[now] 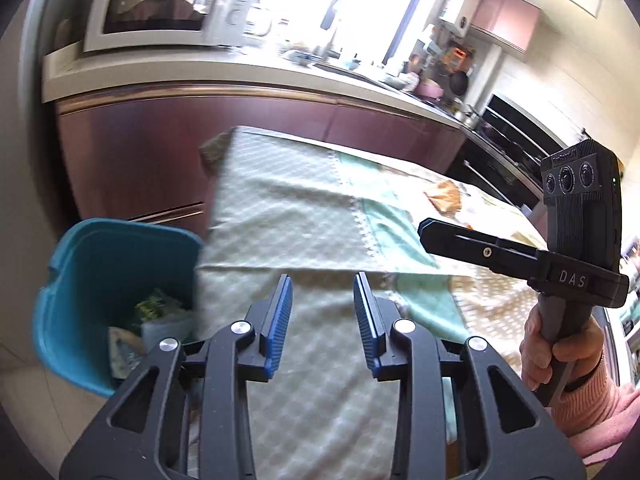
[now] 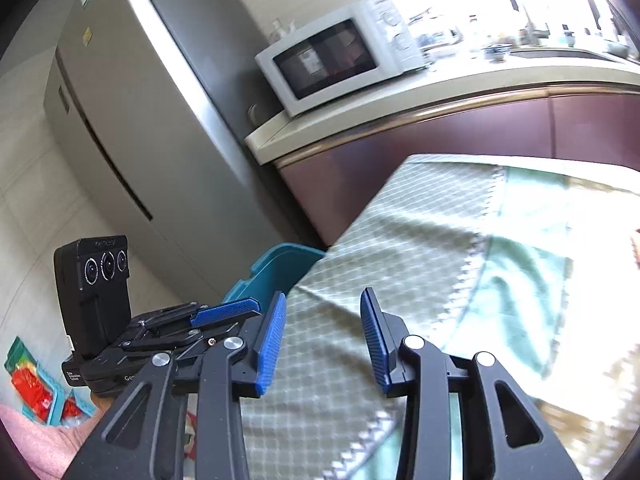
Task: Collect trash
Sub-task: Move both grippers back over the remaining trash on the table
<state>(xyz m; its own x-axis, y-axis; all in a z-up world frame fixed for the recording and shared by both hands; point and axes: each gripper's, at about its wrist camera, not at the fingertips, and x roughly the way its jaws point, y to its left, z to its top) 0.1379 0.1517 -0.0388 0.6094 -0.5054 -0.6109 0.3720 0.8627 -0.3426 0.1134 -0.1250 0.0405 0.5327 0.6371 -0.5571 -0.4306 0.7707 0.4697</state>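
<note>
Your left gripper point(image 1: 322, 320) has its two blue pads parted with nothing between them, and it hangs over the near edge of the table's checked cloth point(image 1: 288, 200). Your right gripper point(image 2: 324, 336) is the same: two blue pads spread, nothing pinched, only cloth showing in the gap. In the left view your right hand point(image 1: 560, 352) wraps the handle of the other tool, with a pink sleeve point(image 1: 592, 404) cut off at the frame edge; in the right view the hand under the left tool is mostly hidden behind your own tool. Just left of the table stands one teal bin point(image 1: 100, 264), its rim beside the hanging cloth. Inside it you can see scraps of trash point(image 1: 156, 308), something green and yellow and some pale wrapping, but blur and the tool's frame hide how many pieces there are. Further along the cloth lies one brownish crumpled thing point(image 1: 444, 196), too smeared to name. Beyond the table, one white microwave point(image 2: 340, 60) sits on the counter point(image 2: 460, 88) beside one grey fridge point(image 2: 140, 100). The window light washes out whatever stands on the far counter.
</note>
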